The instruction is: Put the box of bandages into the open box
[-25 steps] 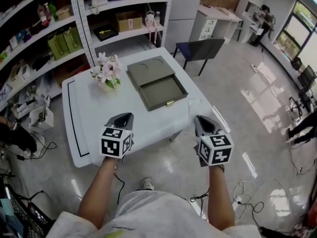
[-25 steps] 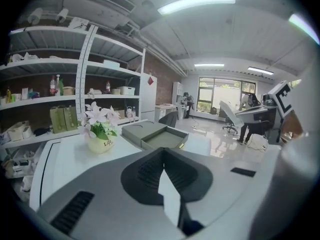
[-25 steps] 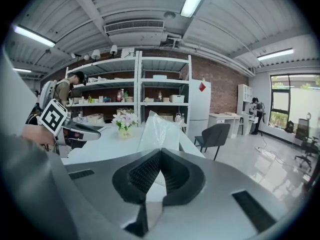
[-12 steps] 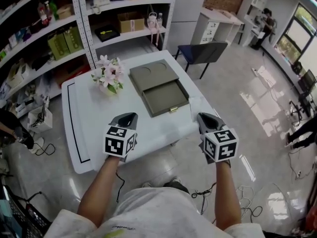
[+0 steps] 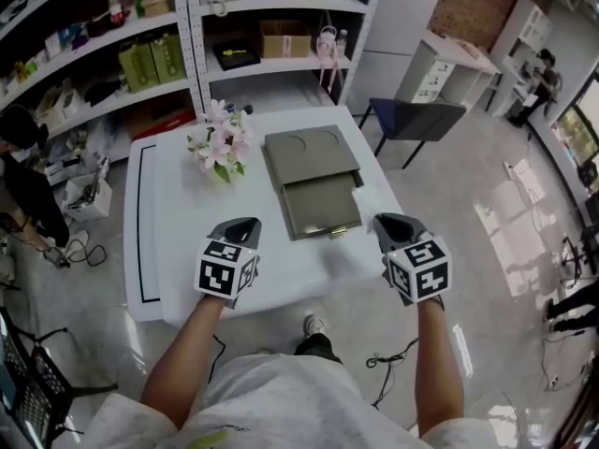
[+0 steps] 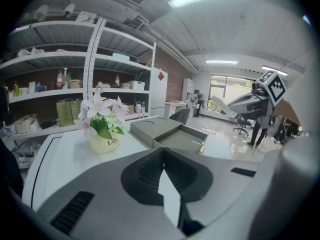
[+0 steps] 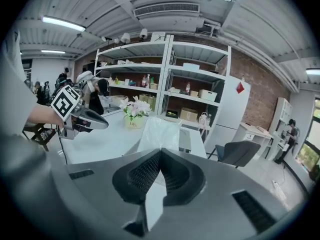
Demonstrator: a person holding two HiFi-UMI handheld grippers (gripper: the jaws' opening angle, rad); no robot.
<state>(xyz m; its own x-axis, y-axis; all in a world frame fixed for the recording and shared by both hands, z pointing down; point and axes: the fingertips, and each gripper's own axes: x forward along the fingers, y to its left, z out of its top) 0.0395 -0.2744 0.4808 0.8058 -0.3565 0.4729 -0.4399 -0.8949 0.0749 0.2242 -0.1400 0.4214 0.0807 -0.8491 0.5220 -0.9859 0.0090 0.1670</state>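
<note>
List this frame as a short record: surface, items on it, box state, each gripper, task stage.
surface: white table
items: potted flowers; olive box; pale white item at the box's right side, possibly the bandages, too blurred to confirm
box state: drawer pulled out toward the person, looks empty
left gripper: shut, empty, above the table's near part
right gripper: shut, empty, by the table's right edge
task stage: nothing grasped yet
</note>
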